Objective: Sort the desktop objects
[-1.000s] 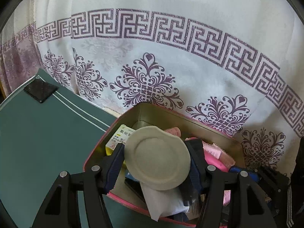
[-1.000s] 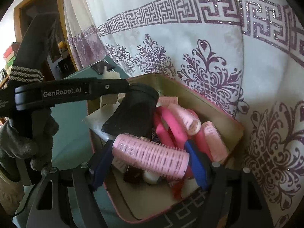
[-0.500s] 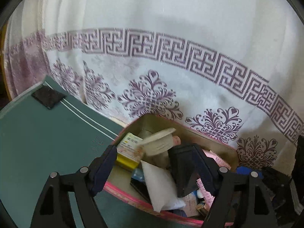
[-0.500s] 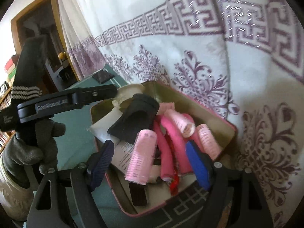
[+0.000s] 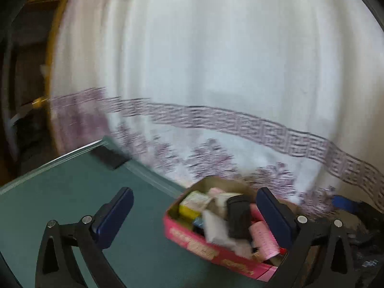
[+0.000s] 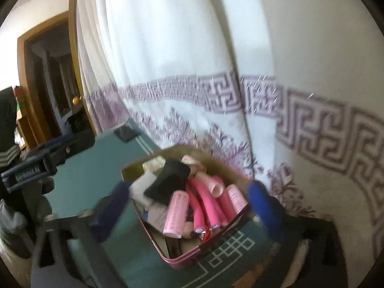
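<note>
A pink tin box [image 5: 211,249] stands on the green table, filled with small things: a yellow carton [image 5: 189,206], a white packet [image 5: 216,225], a black pouch [image 5: 237,216] and pink hair rollers [image 6: 175,213]. My left gripper [image 5: 194,213] hovers above and in front of the tin, its jaws opening wide with nothing between them. My right gripper [image 6: 187,206] is also lifted off the tin [image 6: 182,261], jaws opening, and it holds nothing. Both views are blurred by motion.
A white curtain [image 5: 216,72] with purple patterns hangs right behind the tin. The green table top [image 5: 60,204] stretches to the left, with a small black square [image 5: 110,158] at its far corner. A gloved hand [image 6: 14,216] shows at the left, and a doorway [image 6: 52,84] behind it.
The left gripper let go of a round white lid and the right one dropped a pink roller into the tin. Both rose, drew back and spread their jaws.
</note>
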Action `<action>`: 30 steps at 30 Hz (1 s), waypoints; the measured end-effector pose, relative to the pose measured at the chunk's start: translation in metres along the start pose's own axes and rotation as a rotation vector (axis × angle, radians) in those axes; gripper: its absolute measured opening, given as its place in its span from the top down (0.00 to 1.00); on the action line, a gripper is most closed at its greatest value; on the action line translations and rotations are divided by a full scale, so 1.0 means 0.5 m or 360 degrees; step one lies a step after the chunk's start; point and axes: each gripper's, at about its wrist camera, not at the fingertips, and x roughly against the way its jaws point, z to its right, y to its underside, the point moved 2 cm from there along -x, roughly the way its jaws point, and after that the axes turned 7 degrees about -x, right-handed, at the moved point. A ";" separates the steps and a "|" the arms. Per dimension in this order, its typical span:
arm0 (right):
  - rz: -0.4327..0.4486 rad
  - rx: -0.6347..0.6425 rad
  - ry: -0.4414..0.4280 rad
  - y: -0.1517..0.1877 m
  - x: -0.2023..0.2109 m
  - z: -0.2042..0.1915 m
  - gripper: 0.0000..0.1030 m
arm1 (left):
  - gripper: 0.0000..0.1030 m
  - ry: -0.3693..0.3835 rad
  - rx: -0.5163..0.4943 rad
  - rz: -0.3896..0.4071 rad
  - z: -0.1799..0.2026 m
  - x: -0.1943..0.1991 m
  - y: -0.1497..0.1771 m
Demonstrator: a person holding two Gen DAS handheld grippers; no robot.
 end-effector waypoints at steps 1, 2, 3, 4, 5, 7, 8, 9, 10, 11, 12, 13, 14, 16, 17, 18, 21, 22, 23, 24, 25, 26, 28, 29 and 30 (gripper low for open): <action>-0.0010 0.0008 0.0000 0.002 0.003 -0.004 0.00 | 0.00 -0.0058 0.0031 -0.0006 -0.003 0.003 0.010; -0.0023 0.0014 0.0001 0.005 0.004 -0.007 0.00 | 0.00 -0.0069 0.0045 -0.0019 -0.003 0.002 0.019; -0.0037 0.0021 0.0002 0.010 0.005 -0.010 0.00 | 0.00 -0.0059 0.0046 -0.0051 -0.002 0.000 0.028; -0.0055 0.0030 0.0009 0.017 0.006 -0.013 0.00 | 0.00 -0.0048 0.0040 -0.0104 0.002 -0.005 0.037; -0.0066 0.0034 0.0011 0.022 0.008 -0.014 0.00 | 0.00 -0.0042 0.0034 -0.0149 0.006 -0.008 0.046; -0.0092 0.0032 0.0017 0.033 0.012 -0.016 0.00 | 0.00 -0.0035 0.0005 -0.0202 0.015 -0.009 0.060; -0.0096 0.0031 0.0019 0.037 0.014 -0.016 0.00 | 0.00 -0.0035 -0.0009 -0.0204 0.020 -0.006 0.064; -0.0102 0.0031 0.0027 0.041 0.017 -0.016 0.00 | 0.00 -0.0036 -0.0022 -0.0201 0.025 -0.002 0.066; -0.0104 0.0028 0.0031 0.045 0.021 -0.012 0.00 | 0.00 -0.0034 -0.0029 -0.0198 0.030 0.003 0.069; -0.0106 0.0022 0.0035 0.047 0.024 -0.011 0.00 | 0.00 -0.0027 -0.0036 -0.0197 0.035 0.006 0.068; -0.0110 0.0015 0.0038 0.049 0.026 -0.008 0.00 | 0.00 -0.0018 -0.0040 -0.0195 0.038 0.009 0.068; -0.0112 0.0010 0.0042 0.051 0.029 -0.006 0.00 | 0.00 -0.0014 -0.0042 -0.0192 0.041 0.011 0.068; -0.0114 0.0008 0.0047 0.052 0.029 -0.005 0.00 | 0.00 -0.0013 -0.0045 -0.0191 0.044 0.012 0.066; -0.0118 0.0003 0.0053 0.054 0.032 -0.001 0.00 | 0.00 -0.0011 -0.0052 -0.0199 0.051 0.012 0.067; -0.0120 0.0001 0.0055 0.055 0.033 0.000 0.00 | 0.00 -0.0010 -0.0056 -0.0204 0.055 0.011 0.068; -0.0123 -0.0001 0.0055 0.056 0.033 0.002 0.00 | 0.00 -0.0008 -0.0057 -0.0208 0.058 0.011 0.068; -0.0127 -0.0008 0.0059 0.056 0.033 0.007 0.00 | 0.00 -0.0009 -0.0070 -0.0221 0.067 0.008 0.070; -0.0130 -0.0012 0.0059 0.056 0.032 0.008 0.00 | 0.00 -0.0008 -0.0074 -0.0226 0.069 0.006 0.071; -0.0134 -0.0016 0.0058 0.057 0.031 0.009 0.00 | 0.00 -0.0007 -0.0075 -0.0233 0.072 0.005 0.072; -0.0139 -0.0021 0.0058 0.058 0.029 0.011 0.00 | 0.00 -0.0005 -0.0076 -0.0238 0.073 0.004 0.072; -0.0143 -0.0026 0.0058 0.058 0.028 0.013 0.00 | 0.00 -0.0004 -0.0077 -0.0240 0.075 0.003 0.072; -0.0145 -0.0029 0.0057 0.059 0.027 0.014 0.00 | 0.00 -0.0006 -0.0079 -0.0242 0.075 0.002 0.072; -0.0151 -0.0033 0.0057 0.060 0.025 0.016 0.00 | 0.00 -0.0008 -0.0082 -0.0246 0.078 0.000 0.071; -0.0153 -0.0034 0.0057 0.060 0.024 0.017 0.00 | 0.00 -0.0008 -0.0084 -0.0248 0.080 0.000 0.071; -0.0156 -0.0036 0.0056 0.061 0.024 0.018 0.00 | 0.00 -0.0008 -0.0085 -0.0249 0.081 -0.001 0.071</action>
